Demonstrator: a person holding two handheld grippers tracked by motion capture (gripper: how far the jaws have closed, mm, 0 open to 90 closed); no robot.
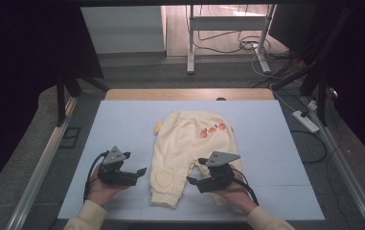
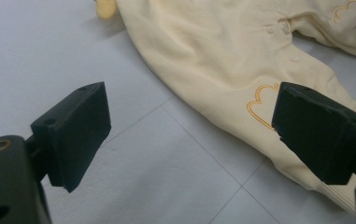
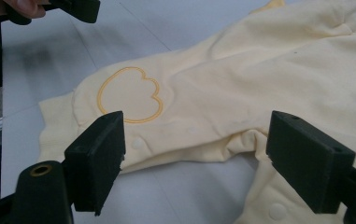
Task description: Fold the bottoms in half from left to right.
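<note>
1. Pale yellow baby trousers (image 1: 187, 153) lie flat near the middle of the worktop (image 1: 266, 143), waistband toward the far edge, legs toward the person. A stitched heart outline (image 1: 162, 178) sits on the leg at the view's left; small orange appliqués (image 1: 212, 129) sit near the waist.
2. Left tongs (image 1: 142, 171): spread wide, holding nothing, just beside the outer edge of the heart leg, not touching the cloth. In the left gripper view the leg (image 2: 241, 79) runs between the jaws further off, heart stitching close to the far jaw.
3. Right tongs (image 1: 192, 180): also spread, empty, in the gap between the two legs near the crotch, above the other leg. In the right gripper view the heart (image 3: 129, 95) is ahead by one jaw, snap buttons (image 3: 277, 212) low by the other; can't tell if either jaw touches fabric.
4. Small yellow bit (image 1: 159, 127) pokes out at the waist's left side.
5. Room: bare blue-white worktop surface left, right and beyond the trousers. Leg cuffs are near the front edge, by the person's hands; wooden strip (image 1: 189, 94) along the far edge.
</note>
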